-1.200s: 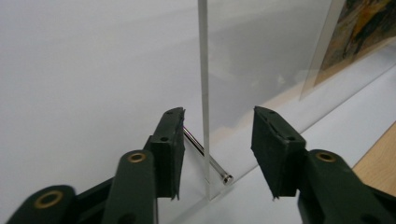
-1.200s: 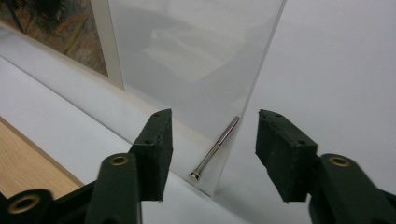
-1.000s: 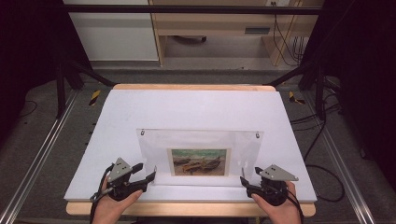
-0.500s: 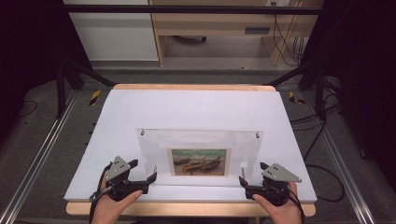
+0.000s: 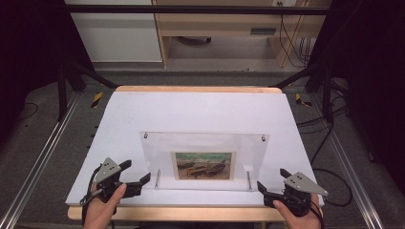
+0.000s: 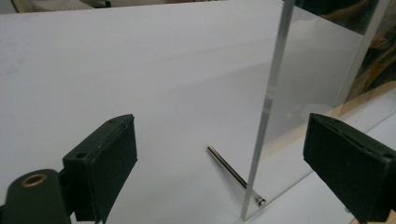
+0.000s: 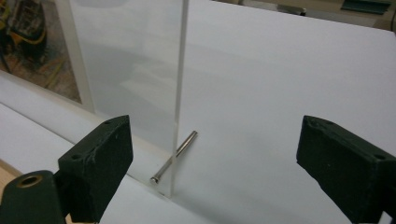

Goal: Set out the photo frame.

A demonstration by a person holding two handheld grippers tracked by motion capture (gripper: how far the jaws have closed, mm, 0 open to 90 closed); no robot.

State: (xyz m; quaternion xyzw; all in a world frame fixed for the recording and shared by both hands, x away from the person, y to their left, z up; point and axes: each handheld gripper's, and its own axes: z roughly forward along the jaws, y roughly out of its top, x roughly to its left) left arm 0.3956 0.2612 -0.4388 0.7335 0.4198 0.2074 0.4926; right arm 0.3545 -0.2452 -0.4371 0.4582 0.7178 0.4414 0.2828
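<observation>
Your left tongs (image 5: 135, 177) and right tongs (image 5: 271, 183), both released, have closed toward the picture frame (image 5: 204, 157) standing between them; grasp pending.

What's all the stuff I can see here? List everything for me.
Picture frame: one, clear acrylic, standing upright mid-table near the front edge.
Painting: one, brown and green boat scene, inside the frame.
Metal pins: two, silver, through the frame's lower corners.
Table: one, white top with a wooden edge.
Floor tape: two pieces, yellow and black, beside the table's far corners.
Left gripper: black, open, left of the frame.
Right gripper: black, open, right of the frame.
</observation>
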